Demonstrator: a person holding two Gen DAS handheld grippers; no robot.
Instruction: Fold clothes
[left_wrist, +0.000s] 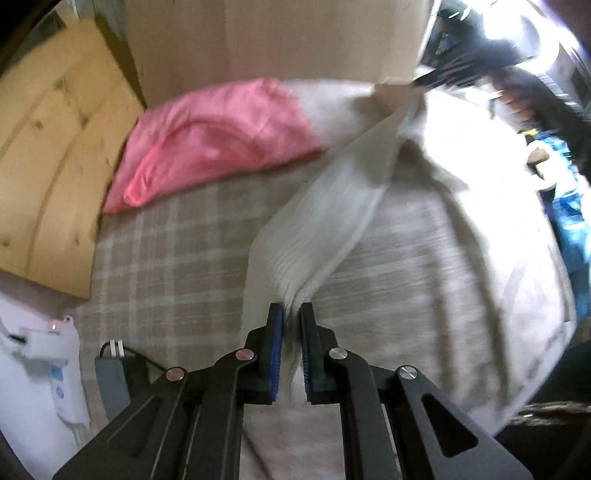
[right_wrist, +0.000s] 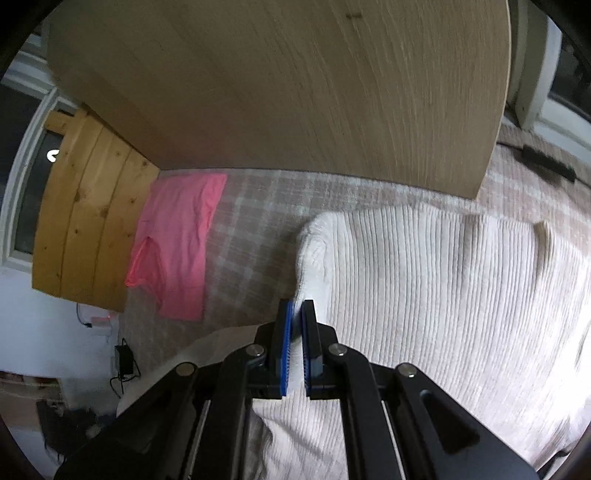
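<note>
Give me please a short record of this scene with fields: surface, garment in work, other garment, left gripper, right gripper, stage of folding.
surface: plaid bed cover
garment in work: white ribbed garment, partly lifted
other garment: pink garment, folded flat beside the wooden board
left gripper: shut on a bunched edge of the white garment
right gripper: shut on another edge of it
stage of folding: both edges held, fold not yet laid down

Each gripper, the left gripper (left_wrist: 291, 314) and the right gripper (right_wrist: 297, 310), was made of matte black linkage bars with round silver screws at the joints. The fingers (left_wrist: 275, 350) carried blue ribbed pads inside.
</note>
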